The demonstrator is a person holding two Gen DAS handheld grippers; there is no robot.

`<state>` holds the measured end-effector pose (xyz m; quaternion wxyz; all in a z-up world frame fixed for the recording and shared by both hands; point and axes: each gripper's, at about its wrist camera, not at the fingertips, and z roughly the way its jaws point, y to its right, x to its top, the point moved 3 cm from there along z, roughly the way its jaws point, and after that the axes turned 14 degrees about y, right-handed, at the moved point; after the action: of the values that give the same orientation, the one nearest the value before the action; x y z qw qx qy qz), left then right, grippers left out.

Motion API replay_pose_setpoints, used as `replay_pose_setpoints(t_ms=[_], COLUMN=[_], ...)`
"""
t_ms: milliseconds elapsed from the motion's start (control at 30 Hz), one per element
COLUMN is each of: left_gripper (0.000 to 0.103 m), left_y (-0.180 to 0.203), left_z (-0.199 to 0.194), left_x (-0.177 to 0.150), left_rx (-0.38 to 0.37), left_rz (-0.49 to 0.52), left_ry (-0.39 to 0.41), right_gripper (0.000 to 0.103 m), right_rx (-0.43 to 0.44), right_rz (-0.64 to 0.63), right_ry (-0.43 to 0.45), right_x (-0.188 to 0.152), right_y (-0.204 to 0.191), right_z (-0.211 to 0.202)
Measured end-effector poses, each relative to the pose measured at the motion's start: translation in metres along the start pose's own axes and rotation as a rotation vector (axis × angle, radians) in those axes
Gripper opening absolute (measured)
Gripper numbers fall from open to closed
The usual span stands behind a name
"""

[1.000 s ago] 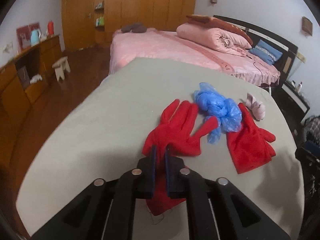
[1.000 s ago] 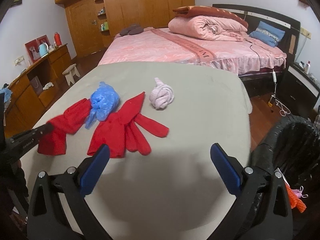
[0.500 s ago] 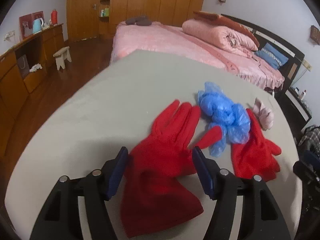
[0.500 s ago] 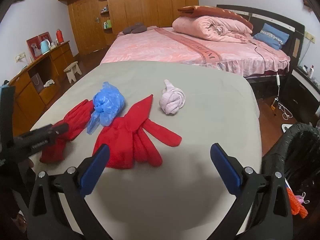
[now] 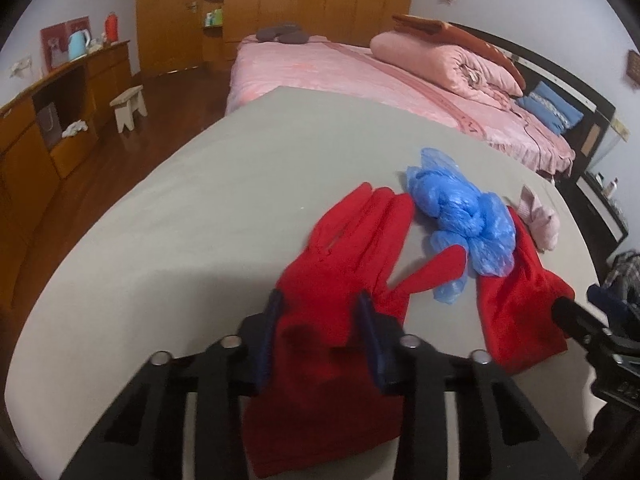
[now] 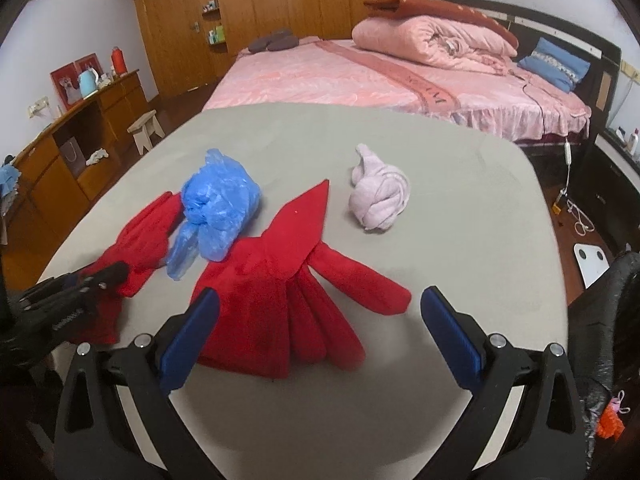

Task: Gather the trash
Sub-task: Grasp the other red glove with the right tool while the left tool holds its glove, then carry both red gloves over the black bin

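Two red gloves lie on the grey table [image 5: 180,208]. My left gripper [image 5: 320,312] is open, its fingers on either side of the cuff of the left red glove [image 5: 352,256], not pinching it. A crumpled blue plastic bag [image 5: 460,208] lies between the gloves. The second red glove [image 6: 288,288] lies just ahead of my right gripper [image 6: 316,332], which is wide open and empty above the table. A knotted pale pink cloth [image 6: 380,196] sits further back. The left gripper also shows in the right wrist view [image 6: 92,280].
A black-lined trash bin [image 6: 608,320] stands off the table's right edge, with an orange scrap inside. A pink bed [image 6: 380,76] lies beyond the table. A wooden cabinet [image 5: 48,120] and a small stool [image 5: 128,106] stand at the left.
My left gripper let go of the left red glove, opened wide, then partly closed in around its cuff. My right gripper moved forward toward the second red glove, staying open.
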<state>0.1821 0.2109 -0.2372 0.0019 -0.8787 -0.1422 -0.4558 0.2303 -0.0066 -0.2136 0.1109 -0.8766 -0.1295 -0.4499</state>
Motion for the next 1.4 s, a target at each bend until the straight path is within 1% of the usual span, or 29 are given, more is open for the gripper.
replay_pose_setpoints(t_ms=[133, 200, 233, 267, 300, 333, 367, 433, 467, 500, 533, 600, 633, 767, 1067, 1233, 1400], left_gripper=[0.027, 0.023, 0.020, 0.016, 0.013, 0.013, 0.012, 0.010, 0.010, 0.009, 0.009, 0.009, 0.009, 0.009, 0.009, 0.009, 0.009], left_y=[-0.001, 0.001, 0.001, 0.001, 0.001, 0.002, 0.002, 0.003, 0.003, 0.004, 0.004, 0.006, 0.007, 0.017, 0.042, 0.064, 0.086], left_z=[0.000, -0.001, -0.001, -0.001, -0.001, -0.002, -0.002, -0.003, -0.004, -0.006, -0.009, -0.014, -0.017, -0.035, -0.084, -0.107, -0.129], left_x=[-0.001, -0.001, -0.001, -0.001, -0.001, -0.001, -0.001, 0.000, 0.001, 0.002, 0.003, 0.006, 0.007, 0.018, 0.049, 0.061, 0.069], left_rx=[0.015, 0.014, 0.009, 0.004, -0.001, -0.004, -0.005, -0.009, -0.011, -0.013, -0.015, -0.021, -0.026, -0.048, -0.105, -0.144, -0.187], left_rz=[0.004, 0.008, 0.009, 0.009, 0.009, 0.011, 0.013, 0.017, 0.018, 0.021, 0.021, 0.019, 0.020, 0.036, 0.027, 0.054, 0.076], left_ry=[0.002, 0.001, 0.002, 0.002, 0.003, 0.003, 0.003, 0.009, 0.013, 0.021, 0.032, 0.045, 0.052, 0.090, 0.196, 0.230, 0.254], right_gripper=[0.098, 0.097, 0.093, 0.087, 0.077, 0.068, 0.062, 0.039, 0.034, 0.024, 0.018, 0.013, 0.012, 0.011, 0.011, 0.011, 0.011], right_rx=[0.001, 0.017, 0.024, 0.031, 0.030, 0.029, 0.044, 0.045, 0.053, 0.063, 0.074, 0.095, 0.100, 0.121, 0.139, 0.138, 0.127], right_rz=[-0.002, -0.007, -0.011, -0.024, -0.033, -0.040, -0.041, -0.052, -0.051, -0.040, -0.026, 0.001, 0.007, 0.035, 0.052, 0.041, 0.047], right_ry=[-0.026, -0.054, -0.064, -0.070, -0.069, -0.066, -0.066, -0.068, -0.073, -0.077, -0.083, -0.090, -0.088, -0.054, 0.076, 0.142, 0.190], right_x=[-0.004, -0.006, -0.007, -0.008, -0.007, -0.007, -0.007, -0.007, -0.007, -0.007, -0.006, -0.004, -0.002, 0.005, 0.039, 0.055, 0.064], right_y=[-0.003, -0.005, -0.007, -0.009, -0.011, -0.012, -0.012, -0.013, -0.011, -0.010, -0.008, -0.004, -0.003, 0.004, 0.017, 0.022, 0.033], right_z=[0.011, 0.018, 0.021, 0.022, 0.022, 0.021, 0.019, 0.017, 0.015, 0.014, 0.013, 0.007, 0.003, -0.019, -0.082, -0.113, -0.141])
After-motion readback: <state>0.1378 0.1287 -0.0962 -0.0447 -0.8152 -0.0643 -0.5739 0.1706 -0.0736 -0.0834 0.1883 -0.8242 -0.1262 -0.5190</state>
